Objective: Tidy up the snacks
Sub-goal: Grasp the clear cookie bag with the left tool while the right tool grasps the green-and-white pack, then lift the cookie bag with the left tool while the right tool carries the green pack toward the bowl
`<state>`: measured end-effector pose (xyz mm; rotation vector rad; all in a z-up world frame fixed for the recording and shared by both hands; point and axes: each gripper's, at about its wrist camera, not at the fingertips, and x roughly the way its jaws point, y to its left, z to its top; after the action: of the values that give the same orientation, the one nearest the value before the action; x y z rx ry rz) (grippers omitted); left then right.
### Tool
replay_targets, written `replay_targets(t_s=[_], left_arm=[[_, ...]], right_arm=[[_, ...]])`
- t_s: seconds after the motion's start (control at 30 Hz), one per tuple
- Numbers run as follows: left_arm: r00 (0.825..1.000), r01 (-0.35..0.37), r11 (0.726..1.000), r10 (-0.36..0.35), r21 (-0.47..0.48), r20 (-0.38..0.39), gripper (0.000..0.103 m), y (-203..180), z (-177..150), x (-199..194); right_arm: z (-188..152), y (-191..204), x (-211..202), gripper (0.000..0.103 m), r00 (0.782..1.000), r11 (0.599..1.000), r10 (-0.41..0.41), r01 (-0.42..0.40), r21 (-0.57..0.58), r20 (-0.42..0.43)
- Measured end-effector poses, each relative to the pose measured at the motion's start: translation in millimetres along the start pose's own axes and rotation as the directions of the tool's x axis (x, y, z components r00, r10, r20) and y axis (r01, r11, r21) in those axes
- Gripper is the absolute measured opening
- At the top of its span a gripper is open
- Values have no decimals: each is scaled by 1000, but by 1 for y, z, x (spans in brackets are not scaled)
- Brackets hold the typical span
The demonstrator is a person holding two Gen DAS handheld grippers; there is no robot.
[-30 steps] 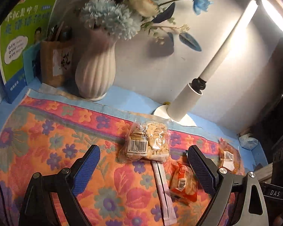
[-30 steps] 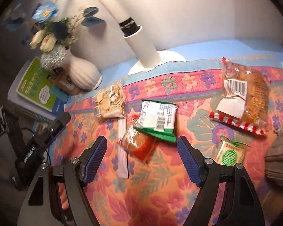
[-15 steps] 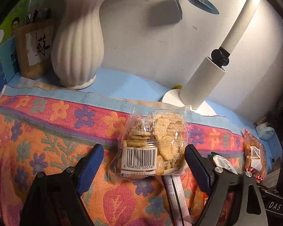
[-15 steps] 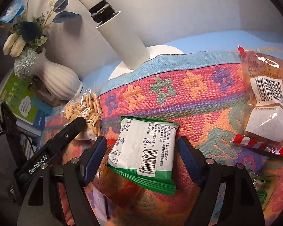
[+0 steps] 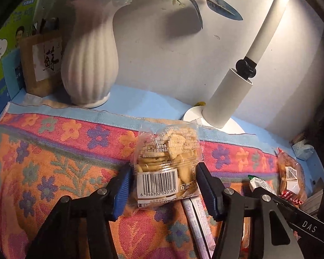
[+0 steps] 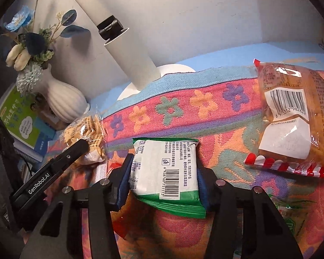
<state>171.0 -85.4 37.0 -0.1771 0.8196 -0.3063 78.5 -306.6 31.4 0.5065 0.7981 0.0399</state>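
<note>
Since the earlier frames both hand-held grippers have come down onto the snacks and their jaws have just been closing, each with a packet between them.

The worktop (image 5: 140,99) is blue and carries a floral cloth (image 5: 54,151) in orange, pink and purple, on which the snacks lie. At the back stand a white ribbed vase (image 5: 89,64) with blue and cream flowers, and a white lamp (image 5: 226,101) tilted on a round base. A green book (image 5: 2,49) and a brown paper bag (image 5: 41,64) stand left of the vase.

The bread packet (image 6: 291,116), clear with a red-and-white striped edge, lies at the right of the cloth, well apart from both grippers.

The left hand-held gripper (image 5: 163,185) grasps the cracker bag (image 5: 166,164), clear plastic with its barcode facing up; the blue pads press its two sides, and the bag rests on the cloth near the lamp base.

The right hand-held gripper (image 6: 164,179) is clenched on the green packet (image 6: 165,168), white-backed with a barcode, pads against both long edges. This packet lies partly over a red packet (image 6: 118,224). A pale stick sachet (image 5: 196,222) lies on the cloth just beside the cracker bag.
</note>
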Motion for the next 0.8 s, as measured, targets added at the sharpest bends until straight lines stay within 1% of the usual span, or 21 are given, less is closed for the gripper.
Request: replay_targets(t_s=[0.13, 0.2, 0.27, 0.43, 0.57, 0.73, 0.8], left_arm=[[999, -34, 999, 33, 36, 25, 55, -5, -2, -10], [998, -54, 996, 52, 71, 35, 55, -11, -6, -19], [998, -54, 994, 51, 96, 35, 55, -17, -11, -29], [1000, 12, 997, -13, 82, 20, 55, -28, -30, -67], [999, 47, 995, -49, 93, 17, 55, -43, -53, -96], [997, 82, 990, -83, 113, 2, 55, -66, -84, -119], [996, 91, 988, -91, 123, -3, 55, -75, -95, -126]], right_arm=[[1, -2, -15, 50, 999, 1000, -12, 12, 17, 30], [-2, 1, -28, 50, 999, 1000, -6, 6, 4, 40], [-10, 6, -42, 50, 999, 1000, -5, 6, -23, 50], [-36, 13, -74, 50, 999, 998, 7, -4, -63, 50], [-59, 17, -102, 50, 997, 995, -3, 10, -97, 71], [-81, 13, -129, 50, 996, 993, -12, 23, -114, 89], [-89, 8, -136, 50, 996, 993, -18, 27, -111, 82]])
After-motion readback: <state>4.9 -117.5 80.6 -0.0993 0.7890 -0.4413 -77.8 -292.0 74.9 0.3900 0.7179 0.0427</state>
